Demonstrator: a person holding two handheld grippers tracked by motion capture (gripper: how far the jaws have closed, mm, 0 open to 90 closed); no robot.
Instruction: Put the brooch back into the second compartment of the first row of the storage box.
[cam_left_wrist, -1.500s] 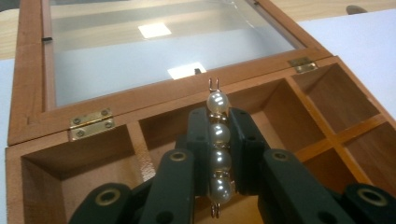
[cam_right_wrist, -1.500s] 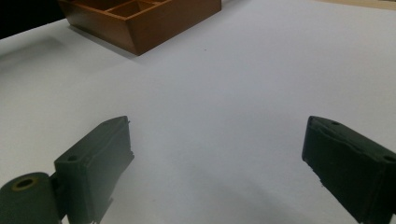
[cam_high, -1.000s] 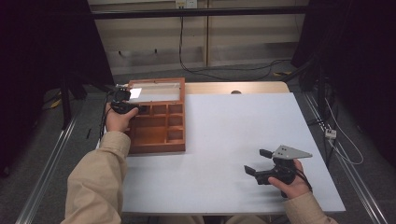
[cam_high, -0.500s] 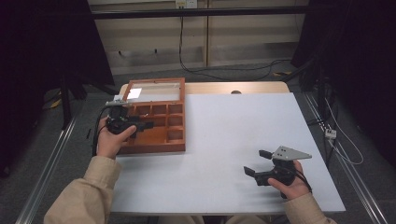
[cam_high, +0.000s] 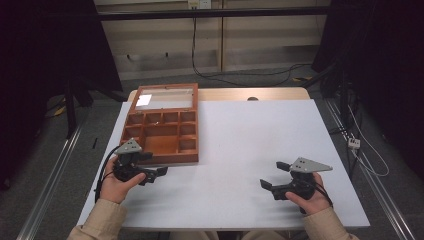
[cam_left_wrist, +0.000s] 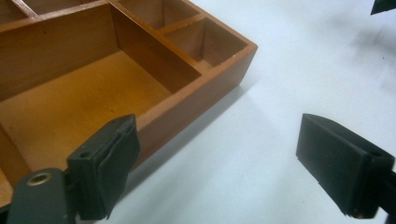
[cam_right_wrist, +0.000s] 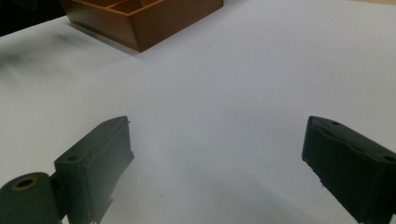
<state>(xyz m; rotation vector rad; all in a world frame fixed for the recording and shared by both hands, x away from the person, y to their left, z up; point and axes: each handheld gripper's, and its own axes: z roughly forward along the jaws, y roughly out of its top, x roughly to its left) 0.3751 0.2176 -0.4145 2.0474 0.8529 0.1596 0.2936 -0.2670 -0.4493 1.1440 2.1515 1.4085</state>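
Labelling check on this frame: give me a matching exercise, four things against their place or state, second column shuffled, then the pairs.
Things:
1. wooden box
2. left gripper
3. right gripper
4. glass lid

Places or states:
A. jaws open over bare white table, near the front right edge
B. folded back at the far end, catching a bright reflection
C. lies open on the table's left part, compartments empty
D. jaws open with nothing between them, just at the box's near edge; they have just been opening

Pairs: 1-C, 2-D, 3-A, 4-B
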